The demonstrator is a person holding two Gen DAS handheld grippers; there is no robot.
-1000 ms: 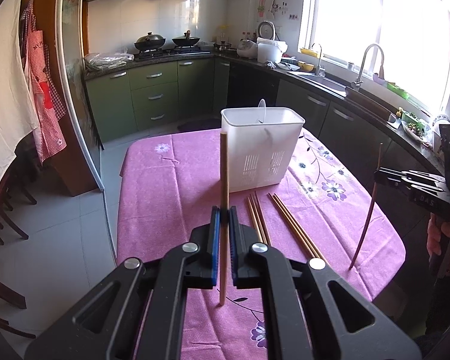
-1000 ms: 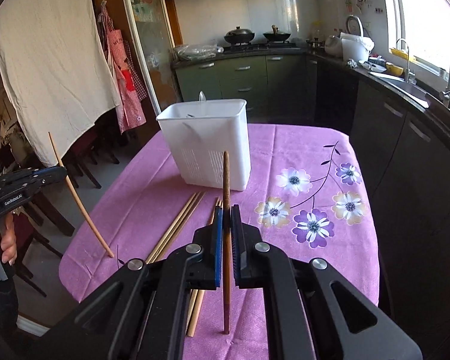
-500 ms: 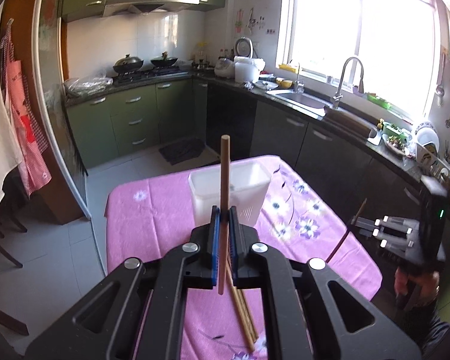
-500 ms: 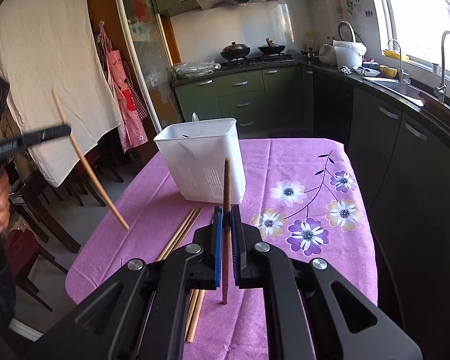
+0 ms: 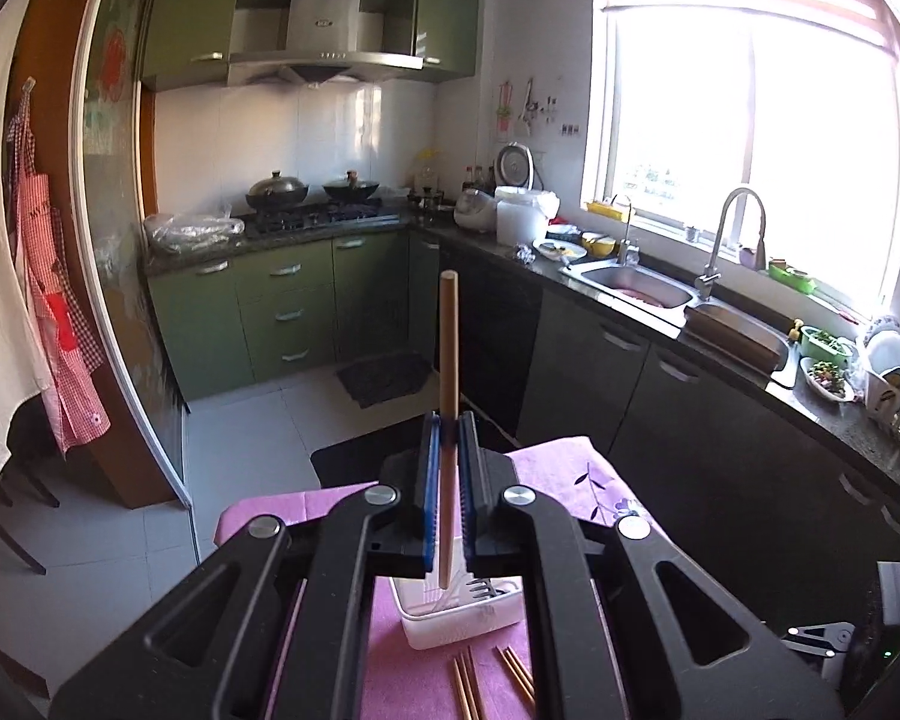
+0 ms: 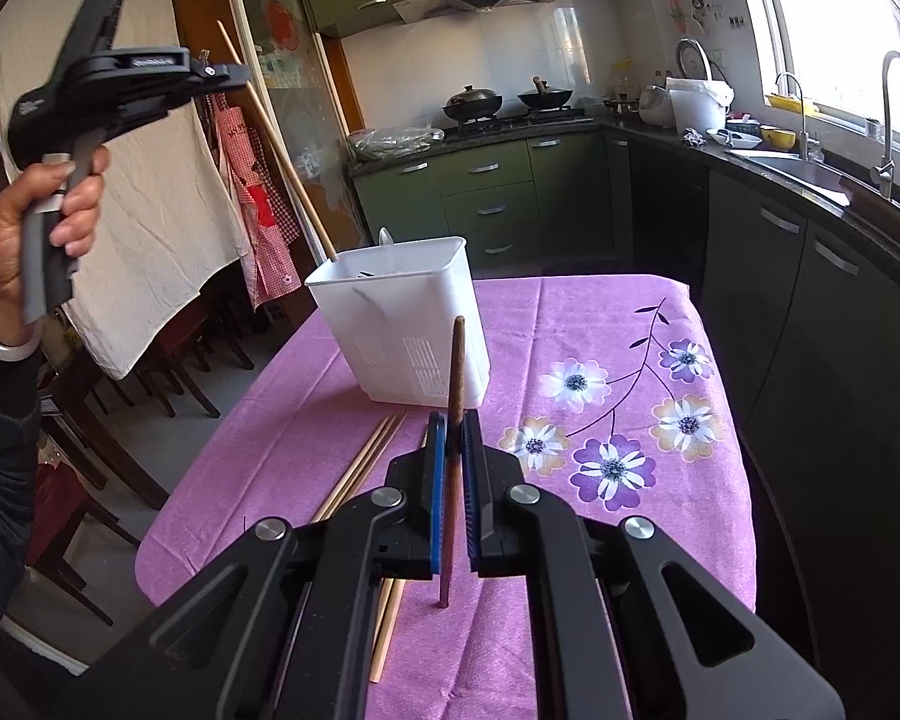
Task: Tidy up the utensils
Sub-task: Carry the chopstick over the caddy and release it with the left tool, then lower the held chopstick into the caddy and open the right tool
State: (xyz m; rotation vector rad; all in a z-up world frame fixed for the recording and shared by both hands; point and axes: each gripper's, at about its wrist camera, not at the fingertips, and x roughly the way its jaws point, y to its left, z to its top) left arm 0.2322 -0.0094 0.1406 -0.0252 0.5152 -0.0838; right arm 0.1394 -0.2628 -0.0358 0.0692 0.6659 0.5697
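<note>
Gripping a light wooden chopstick (image 5: pixel 448 372) between its blue pads, the left gripper (image 5: pixel 448 438) is high above the table, and its jaws are closed tight on the stick. The stick stands almost upright in the left wrist view, and its lower tip is over the open mouth of the white utensil holder (image 5: pixel 462 615), where a few metal utensils are seen inside. From the right wrist view the same chopstick goes down at a slant from the raised gripper, which a hand (image 6: pixel 42 204) holds by the handle, and its lower end is at the rim of the holder (I cannot tell if it is already inside).

The right gripper (image 6: pixel 453 450) is also closed, on a dark brown chopstick (image 6: pixel 453 396), which stands nearly upright with its lower tip close to the purple flowered tablecloth (image 6: pixel 618 360); if it touches the cloth I cannot tell.

The holder stands on the cloth, toward the far left part of the table in the right wrist view. More light chopsticks (image 6: pixel 360 468) lie flat on the cloth just in front of it, between the holder and the right gripper.
</note>
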